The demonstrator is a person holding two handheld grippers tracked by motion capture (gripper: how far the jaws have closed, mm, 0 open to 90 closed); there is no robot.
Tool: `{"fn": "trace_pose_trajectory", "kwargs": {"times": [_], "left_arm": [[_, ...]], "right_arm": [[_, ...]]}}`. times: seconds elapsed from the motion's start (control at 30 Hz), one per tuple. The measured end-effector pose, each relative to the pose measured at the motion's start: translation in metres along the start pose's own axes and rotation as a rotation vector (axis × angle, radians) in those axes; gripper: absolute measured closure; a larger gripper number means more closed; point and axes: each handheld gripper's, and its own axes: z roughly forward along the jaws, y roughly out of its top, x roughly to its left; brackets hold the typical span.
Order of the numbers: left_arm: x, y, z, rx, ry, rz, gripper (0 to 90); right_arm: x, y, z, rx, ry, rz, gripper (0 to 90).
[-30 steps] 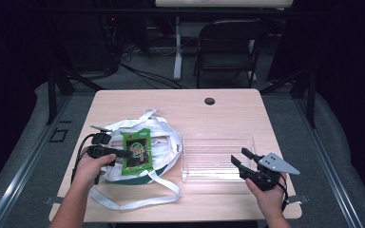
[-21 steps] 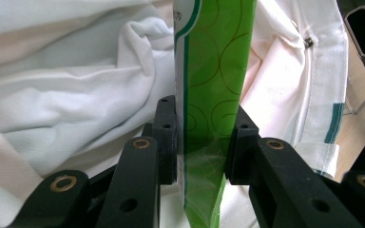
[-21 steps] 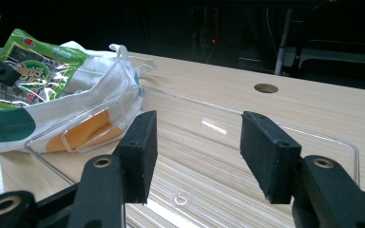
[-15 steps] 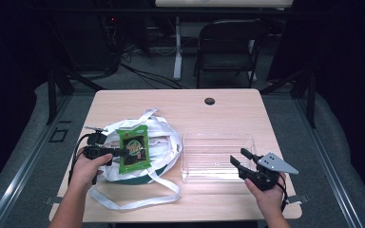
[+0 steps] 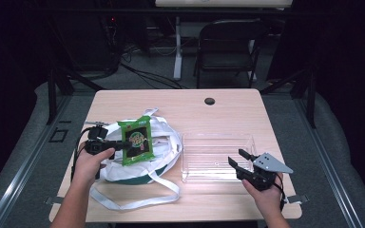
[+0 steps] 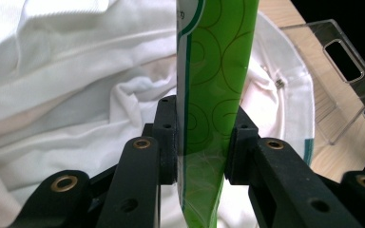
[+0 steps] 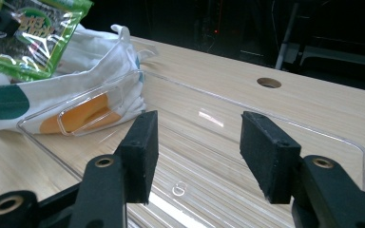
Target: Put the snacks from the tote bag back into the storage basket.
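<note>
- Green packet (image 5: 136, 140) hangs over the bag (image 5: 164, 137), clamped by the left gripper (image 5: 119, 144) at one edge.
- Thin grip: it could slip back in.
- Right gripper (image 5: 241, 159) gapes empty at the tray (image 5: 217, 140).

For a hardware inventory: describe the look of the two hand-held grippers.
Both are black. The left gripper trails a black cable; the right gripper carries a grey three-cornered plate. The fingers end in flat, matte black pads on arms with brass-coloured pivot rings.
</note>
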Motion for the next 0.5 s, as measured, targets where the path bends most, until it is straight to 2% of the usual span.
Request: {"fn": "trace_pose_trajectory", "kwargs": {"times": [0.23, 0.37, 0.5], "left_arm": [[-0.009, 0.006, 0.001, -0.041, 0.000, 0.042, 71.8], [-0.013, 0.009, 0.002, -0.049, 0.023, 0.070, 71.8], [-0.015, 0.011, 0.002, -0.064, 0.016, 0.071, 71.9]], "right_arm": [[0.004, 0.002, 0.000, 0.010, 0.002, -0.040, 50.0], [0.005, 0.003, 0.000, 0.010, -0.001, -0.051, 49.9], [0.005, 0.004, 0.000, 0.006, 0.002, -0.049, 49.7]]}}
